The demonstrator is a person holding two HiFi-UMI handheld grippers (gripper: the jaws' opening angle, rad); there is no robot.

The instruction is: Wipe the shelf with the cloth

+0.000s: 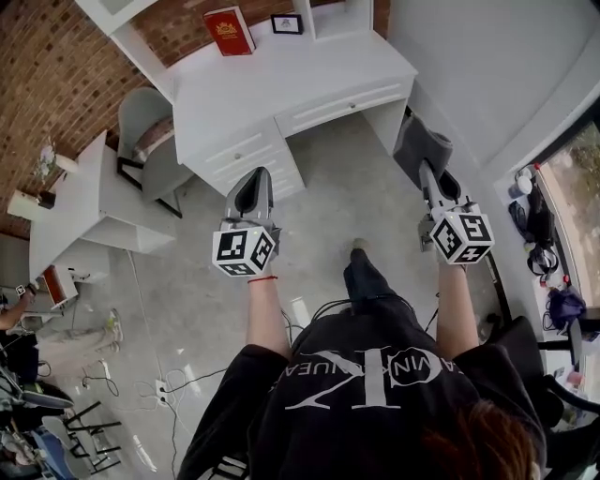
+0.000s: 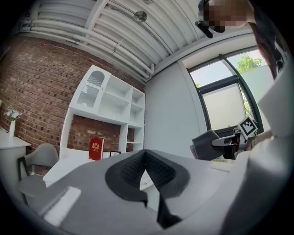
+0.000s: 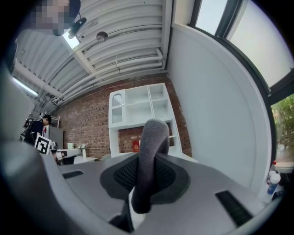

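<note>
A white desk [image 1: 281,84] with a shelf unit [image 2: 115,98] on top stands ahead of me against a brick wall; the shelf unit [image 3: 142,108] also shows in the right gripper view. My right gripper [image 1: 427,164] is shut on a folded grey cloth [image 1: 420,145], which sticks up between its jaws [image 3: 154,137]. It hovers over the floor by the desk's right end. My left gripper [image 1: 251,187] is level with it, in front of the desk drawers. Its jaws [image 2: 145,153] are shut with nothing between them. Neither gripper touches the desk.
A red book [image 1: 229,31] and a small picture frame [image 1: 287,23] stand on the desk. A grey chair [image 1: 145,131] and a white side table [image 1: 75,202] are to the left. Cables [image 1: 169,389] lie on the floor. Bottles [image 1: 523,183] sit on the right window ledge.
</note>
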